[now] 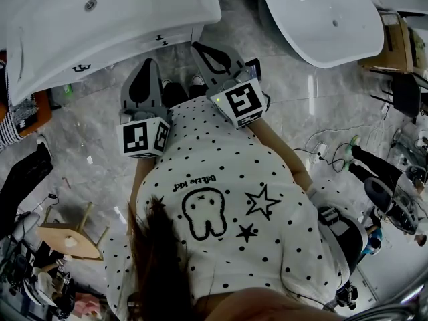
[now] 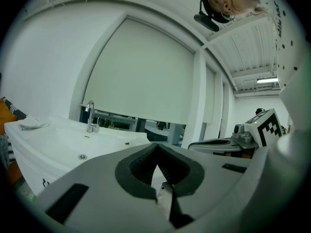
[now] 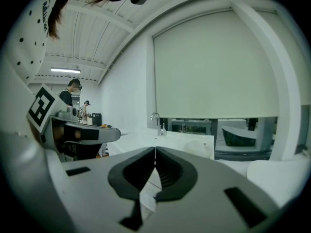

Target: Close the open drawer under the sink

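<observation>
Overhead, left gripper (image 1: 145, 65) and right gripper (image 1: 202, 49), jaws together, face the sink (image 1: 157, 2); gripper views add a faucet (image 2: 90, 115).

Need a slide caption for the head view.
Person faces the white sink, left gripper and right gripper shut, empty, held side by side.

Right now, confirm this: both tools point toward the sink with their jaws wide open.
Not quite: the jaws are shut, not wide open. Each gripper view shows the left tool and right tool closed on nothing. Both do point toward the sink.

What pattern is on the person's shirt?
The shirt is white with black dots, clearest in head view.
</observation>
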